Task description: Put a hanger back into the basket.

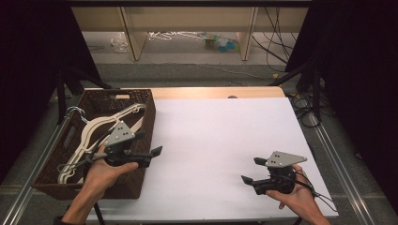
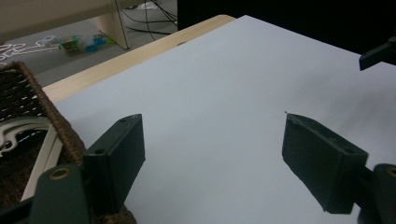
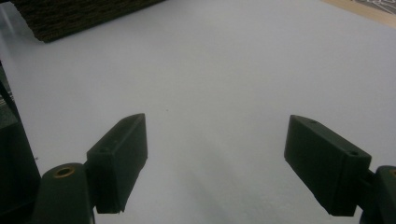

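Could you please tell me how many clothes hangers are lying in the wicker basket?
3, as far as I can tell: pale hangers stacked overlapping in the basket at the table's left, hooks toward its far-left corner. The stack and the left gripper may hide more.

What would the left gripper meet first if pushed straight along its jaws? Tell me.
Nothing stands close ahead: the left gripper, jaws open and empty, points across the bare white tabletop sheet; the right gripper sits farther off, though depth is unclear.

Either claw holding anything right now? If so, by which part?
Nothing is held. The left claw is open over the basket's right wall, nothing between its jaws. The right claw is open above the white sheet. The hangers lie in the basket.
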{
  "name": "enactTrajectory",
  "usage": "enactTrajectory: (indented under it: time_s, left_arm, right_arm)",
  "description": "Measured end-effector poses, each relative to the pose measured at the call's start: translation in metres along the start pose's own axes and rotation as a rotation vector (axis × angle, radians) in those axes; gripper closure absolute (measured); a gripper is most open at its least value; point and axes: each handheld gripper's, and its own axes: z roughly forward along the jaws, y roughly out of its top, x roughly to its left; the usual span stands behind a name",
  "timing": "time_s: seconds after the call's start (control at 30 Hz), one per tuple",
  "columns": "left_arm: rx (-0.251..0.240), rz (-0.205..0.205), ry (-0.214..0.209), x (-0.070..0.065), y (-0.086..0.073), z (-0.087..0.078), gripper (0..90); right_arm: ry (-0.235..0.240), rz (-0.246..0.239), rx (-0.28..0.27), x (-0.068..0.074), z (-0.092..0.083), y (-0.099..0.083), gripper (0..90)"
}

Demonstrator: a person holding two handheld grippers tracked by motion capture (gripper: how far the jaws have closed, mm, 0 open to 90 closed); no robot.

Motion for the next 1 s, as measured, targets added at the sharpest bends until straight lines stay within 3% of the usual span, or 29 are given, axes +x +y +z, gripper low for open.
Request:
enactTrajectory:
  time_s: [0.23,0.4,0.6,0.97,1.0]
  left_arm:
    - [-0.014,0.005,-0.016,-0.013,0.001,0.009,19.3]
    - [-0.027,-0.018,-0.040,-0.026,-0.003,0.017,18.6]
    - [-0.036,0.004,-0.063,-0.041,-0.006,0.025,17.9]
    - [-0.048,0.000,-0.090,-0.058,-0.026,0.029,17.1]
    - [-0.046,0.022,-0.099,-0.059,-0.028,0.031,17.1]
  right_arm:
    - [-0.002,0.006,-0.017,0.000,-0.001,-0.002,22.2]
    - [-0.001,0.003,-0.029,0.000,-0.001,-0.002,22.2]
    - [-0.004,0.005,-0.044,0.003,-0.002,-0.003,22.1]
    - [0.003,-0.012,-0.045,0.010,0.001,-0.002,22.1]
    - [0.009,-0.007,-0.037,0.011,0.001,-0.002,22.1]
